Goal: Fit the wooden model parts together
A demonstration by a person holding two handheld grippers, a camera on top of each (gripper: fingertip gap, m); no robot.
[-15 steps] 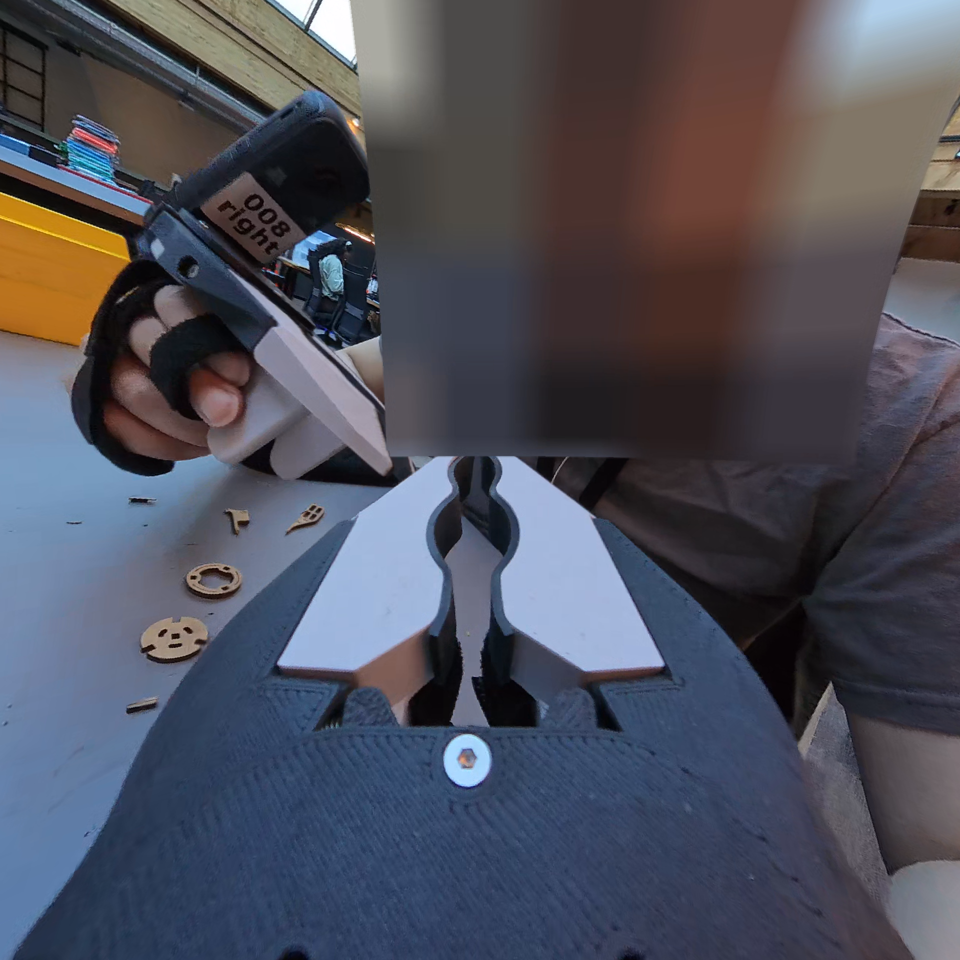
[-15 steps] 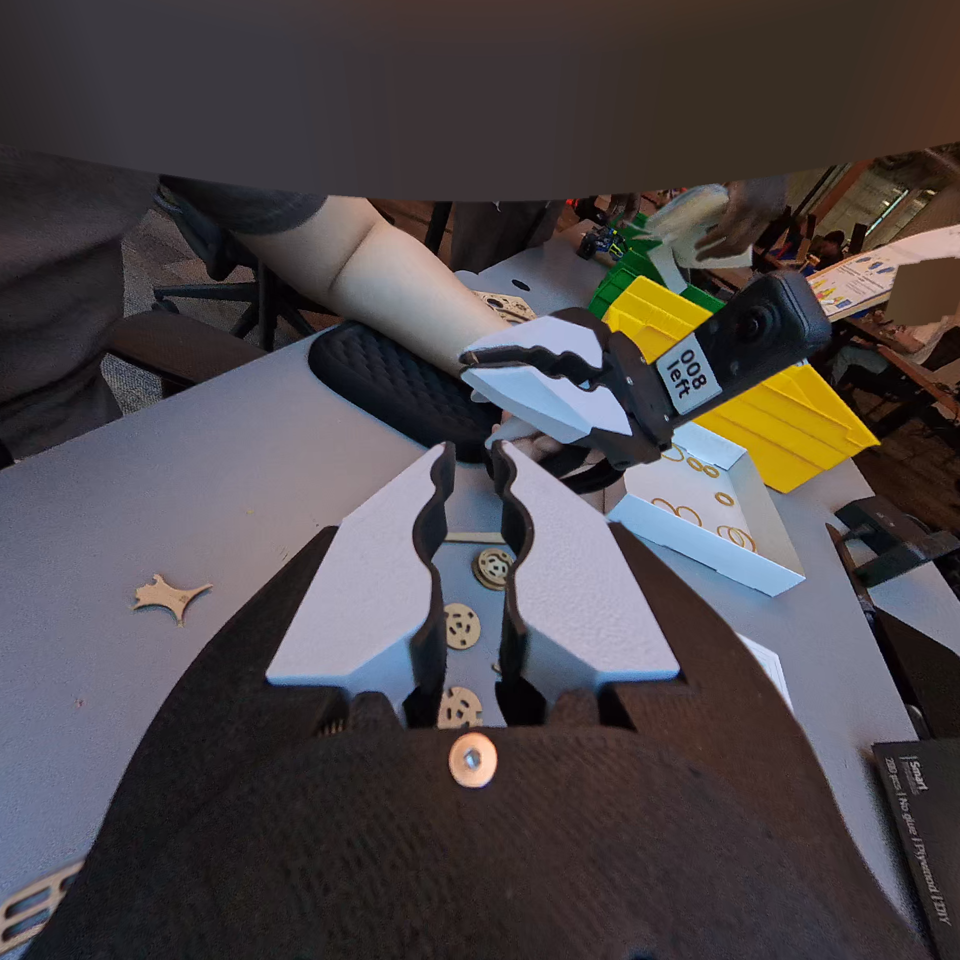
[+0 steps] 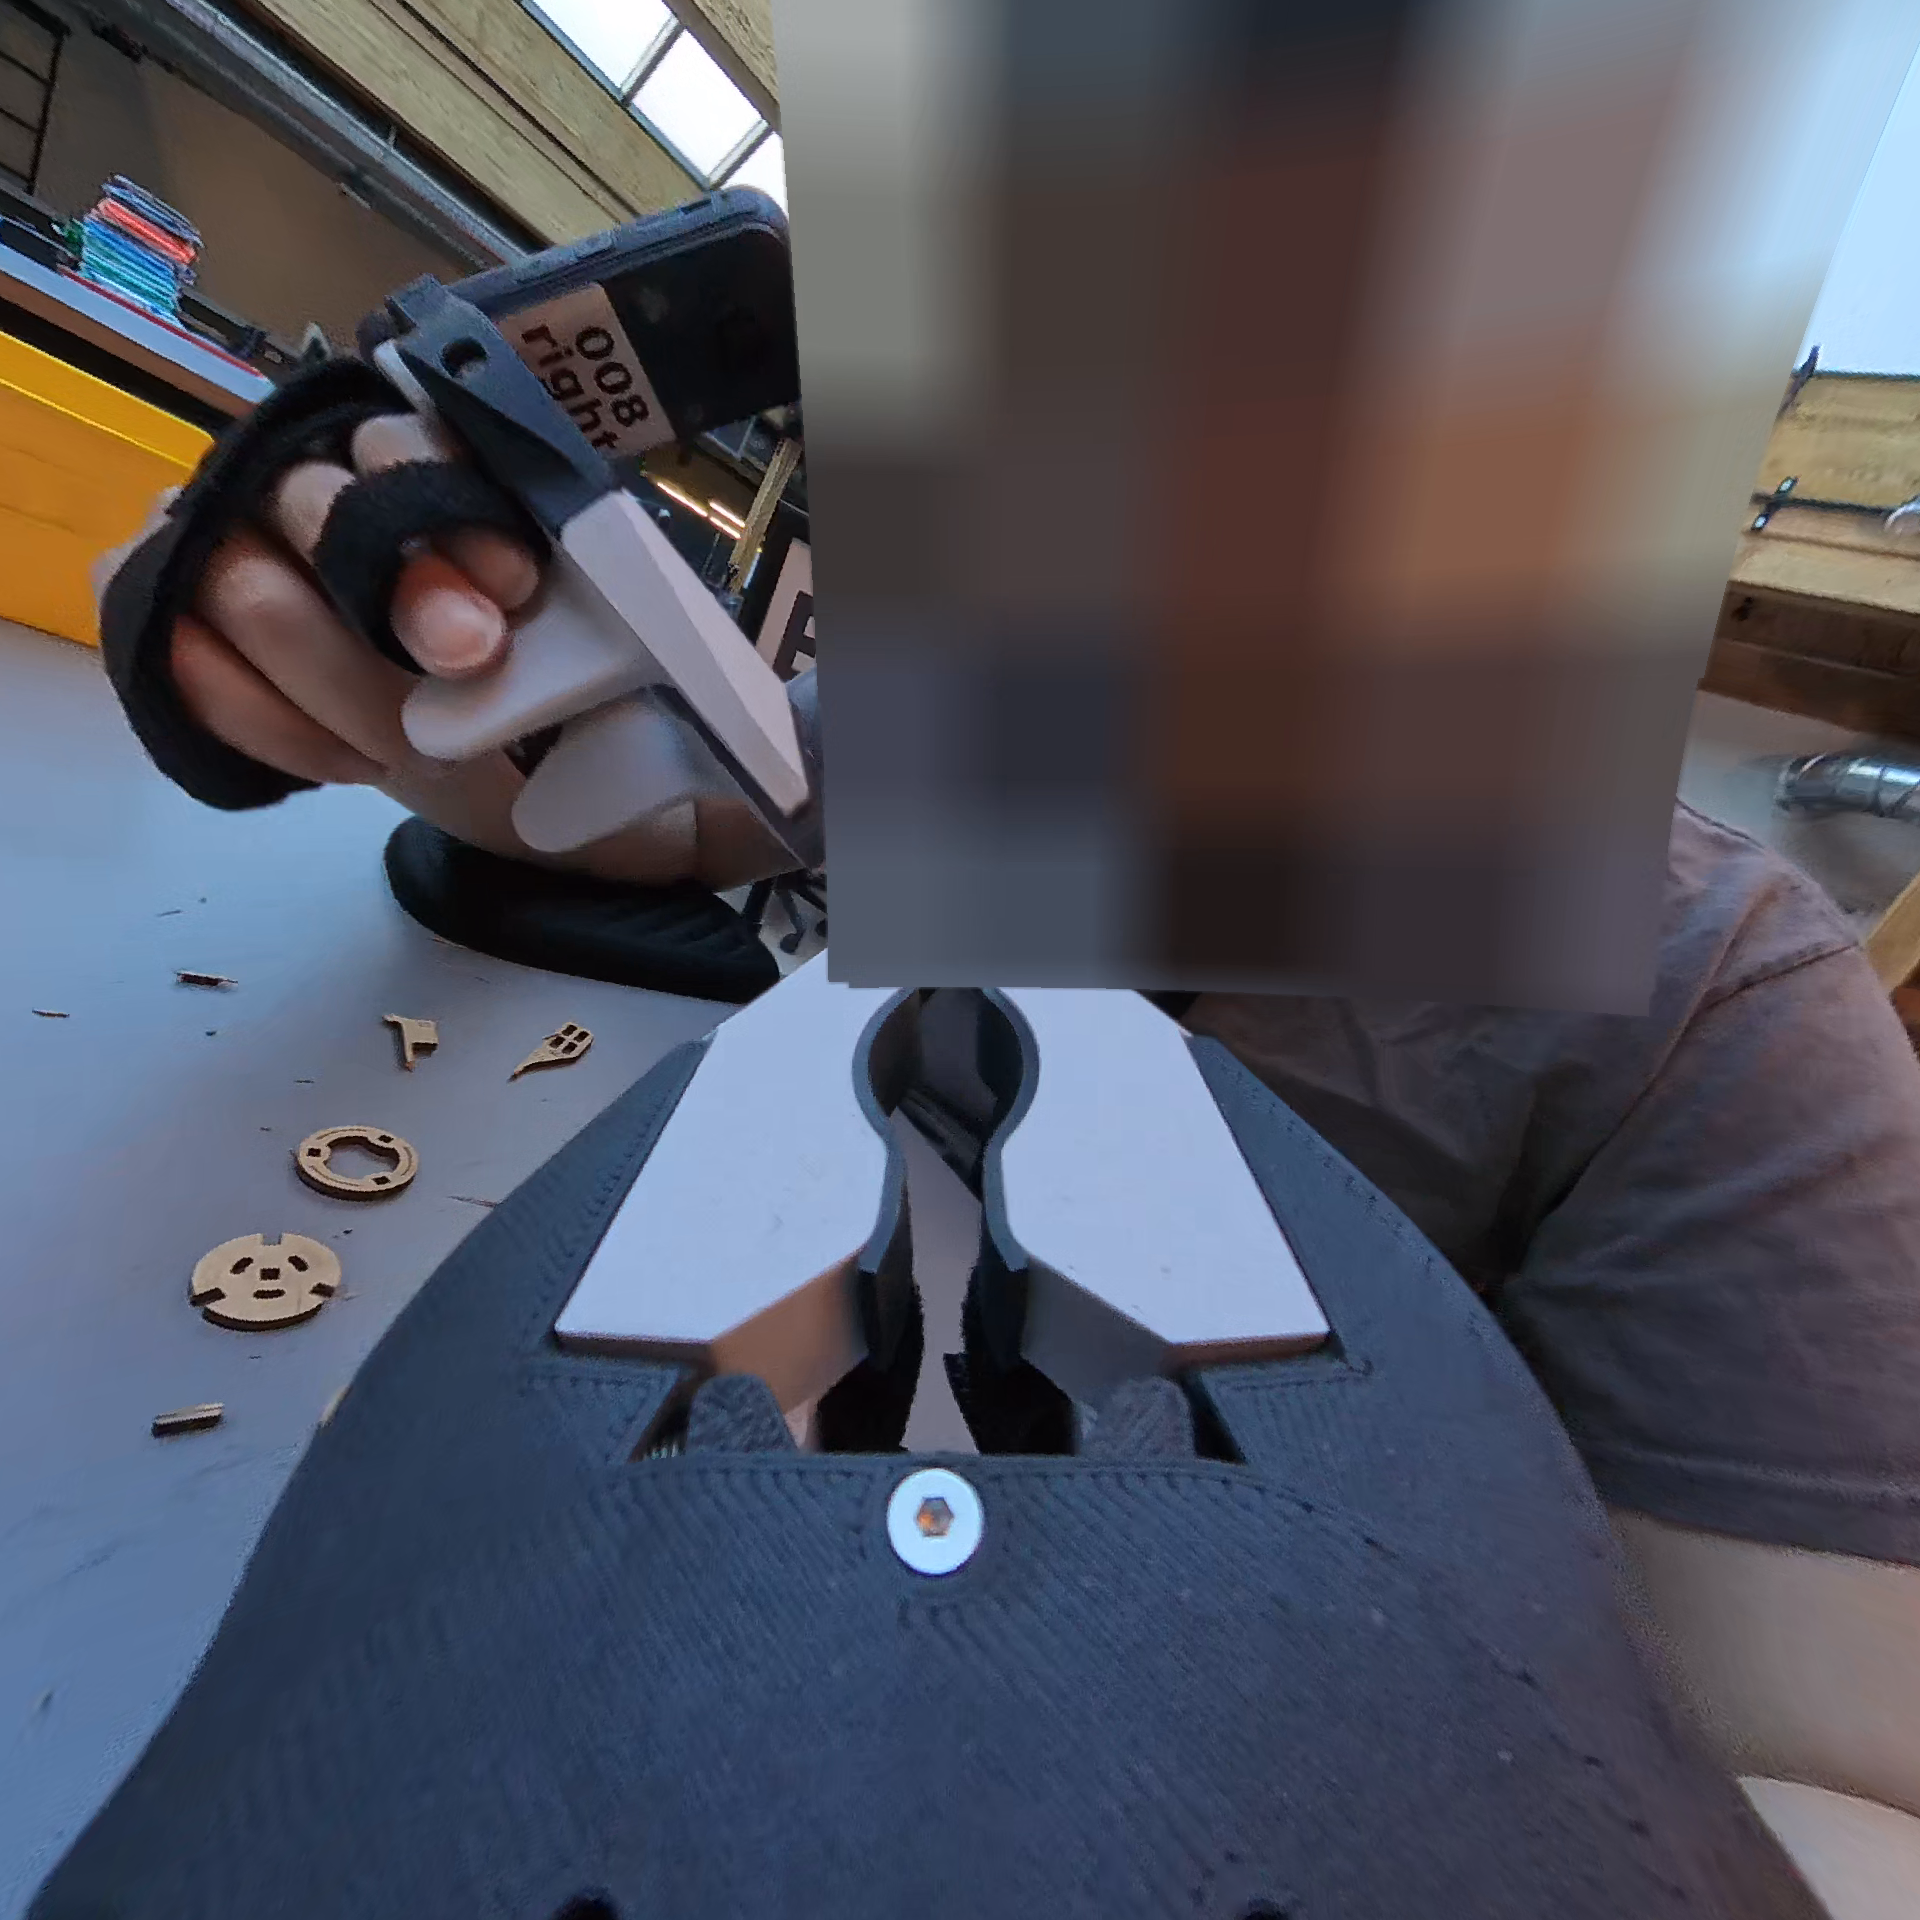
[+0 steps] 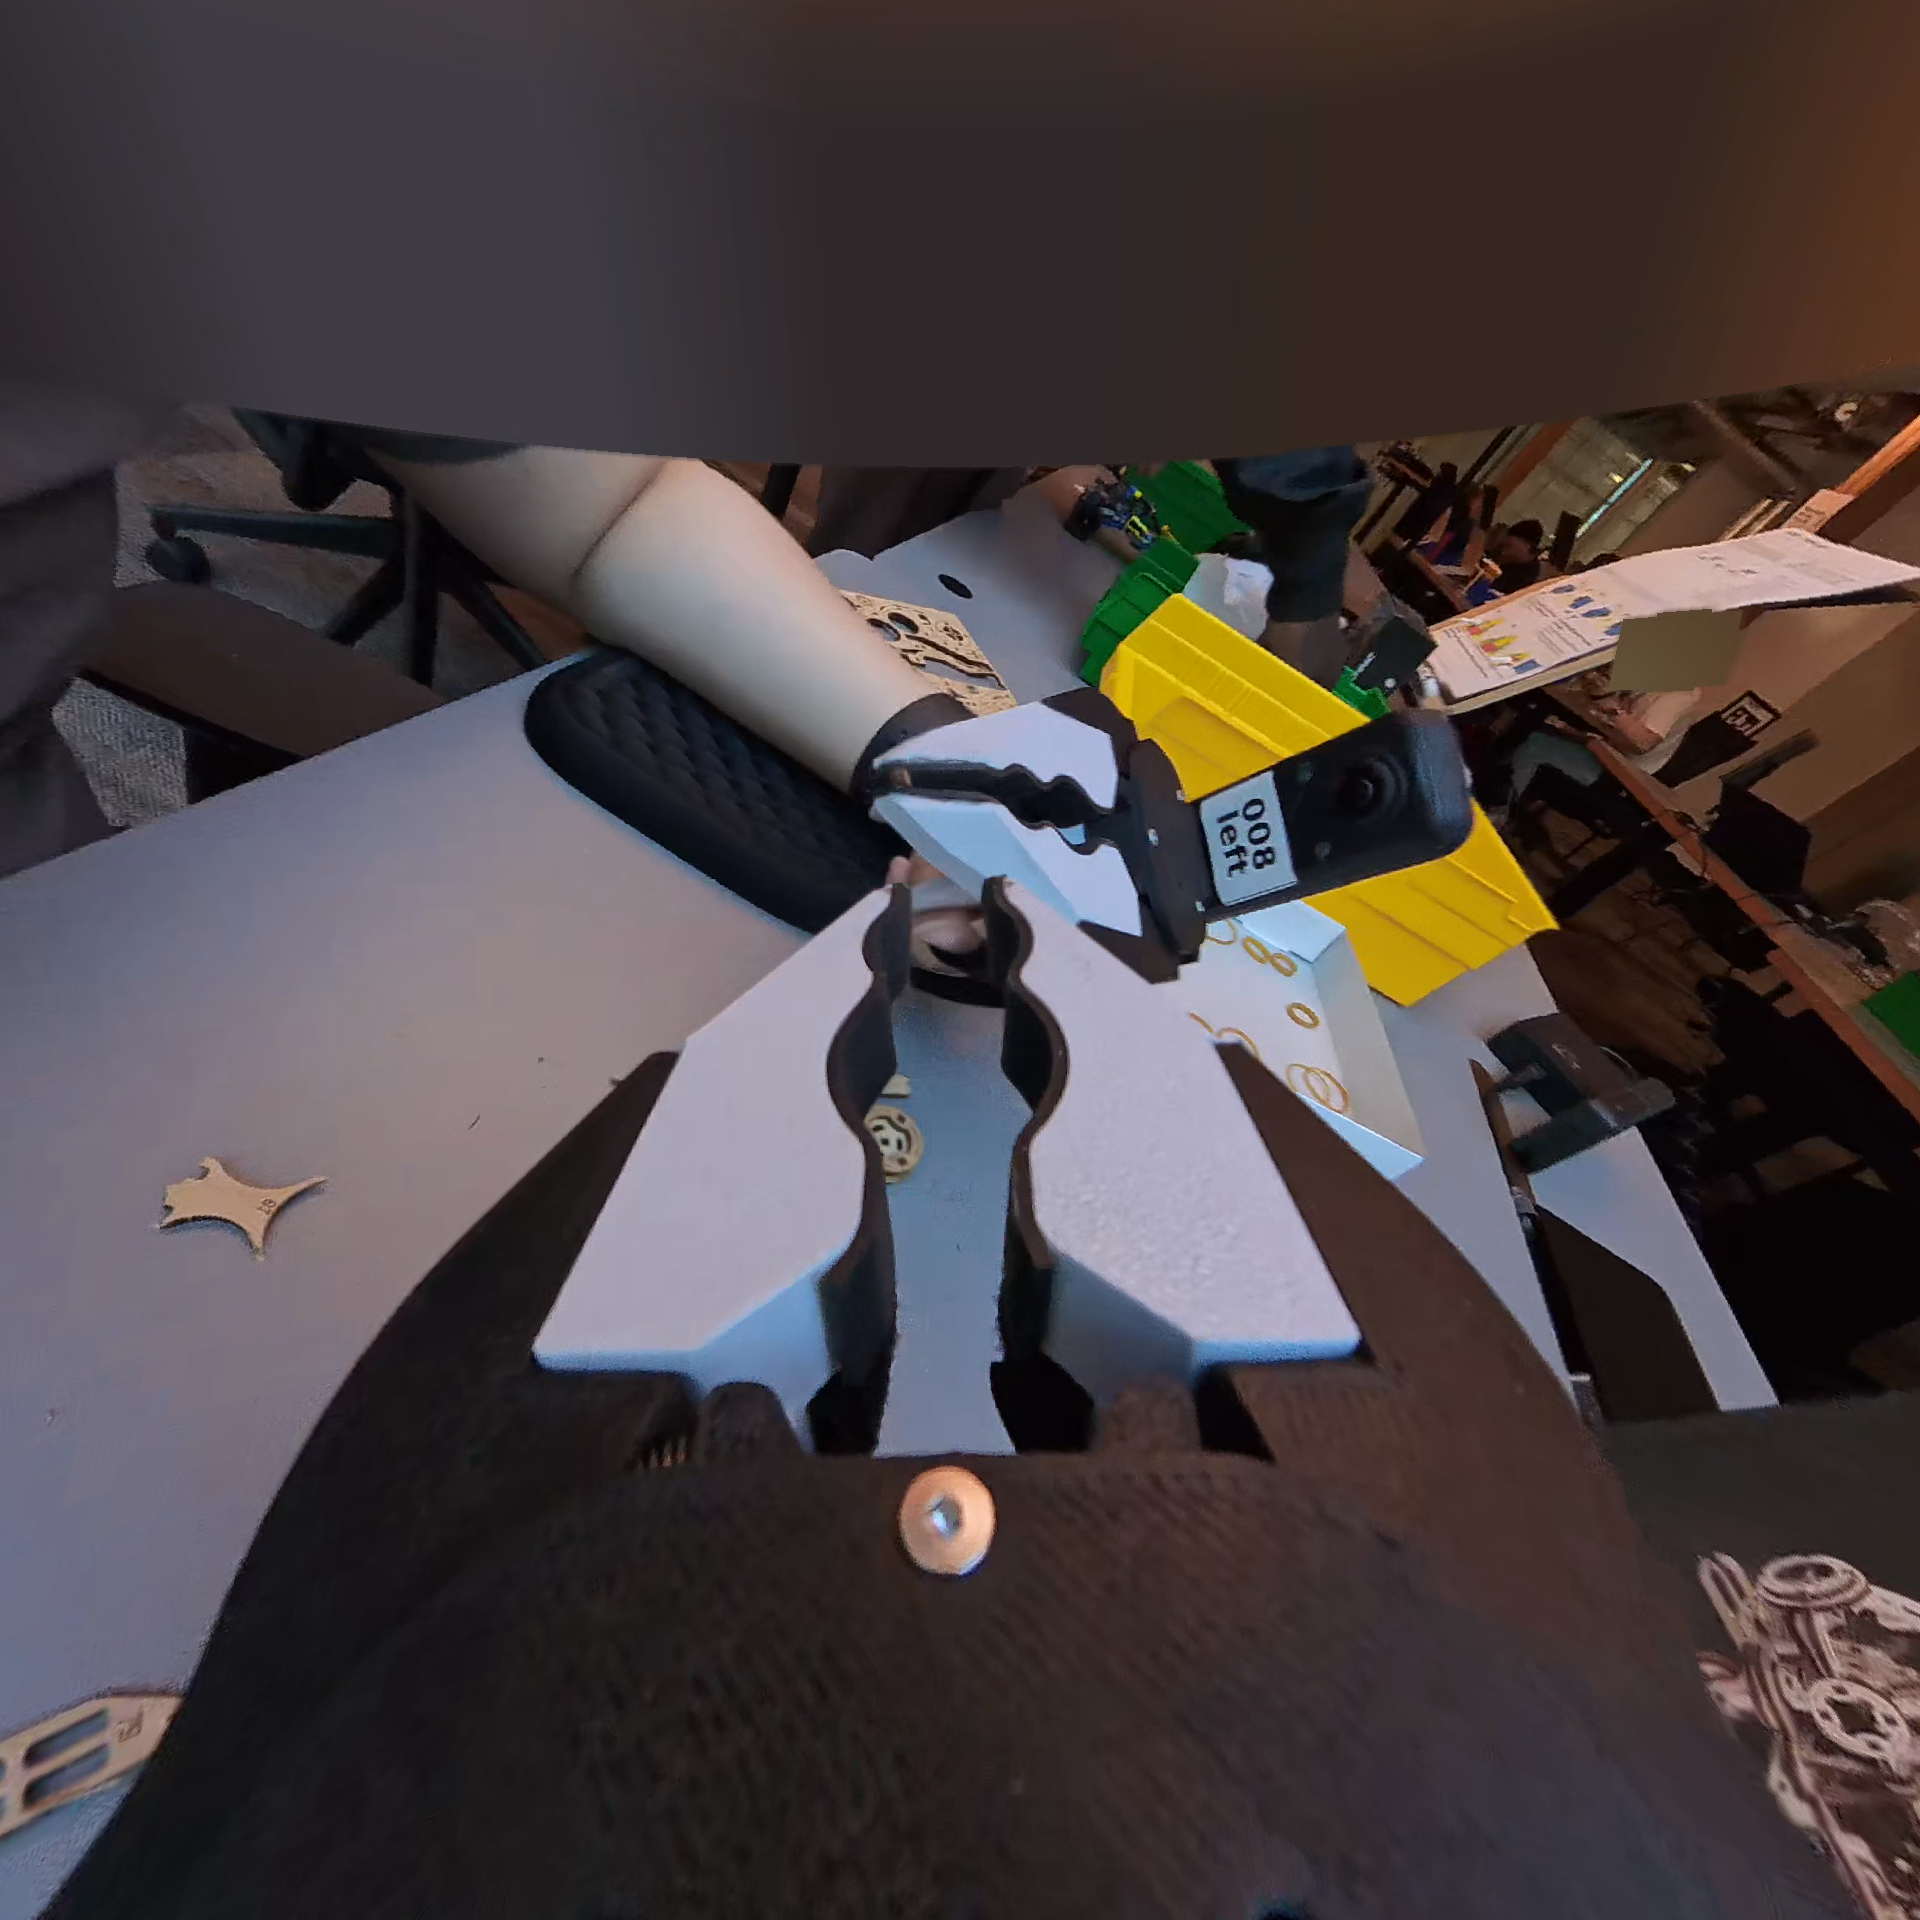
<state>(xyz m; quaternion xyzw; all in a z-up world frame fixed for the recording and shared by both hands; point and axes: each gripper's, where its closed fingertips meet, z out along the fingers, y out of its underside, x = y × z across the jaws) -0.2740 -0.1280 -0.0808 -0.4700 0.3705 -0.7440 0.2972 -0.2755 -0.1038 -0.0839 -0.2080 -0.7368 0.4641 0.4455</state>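
Matt grey table (image 3: pixel 125 831) — flat wooden discs (image 3: pixel 265 1280), plastic bin (image 4: pixel 1299 727)

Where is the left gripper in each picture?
Left wrist view: the left gripper fills the bottom middle, its fingers pointing up at the person.
Right wrist view: it is at the upper middle right, held over the table, its fingers pointing left.
Shared landmark: the grey table.

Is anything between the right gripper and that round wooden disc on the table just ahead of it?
Nothing visible. The right gripper is open and empty, and the wooden disc lies flat on bare table beneath its fingers.
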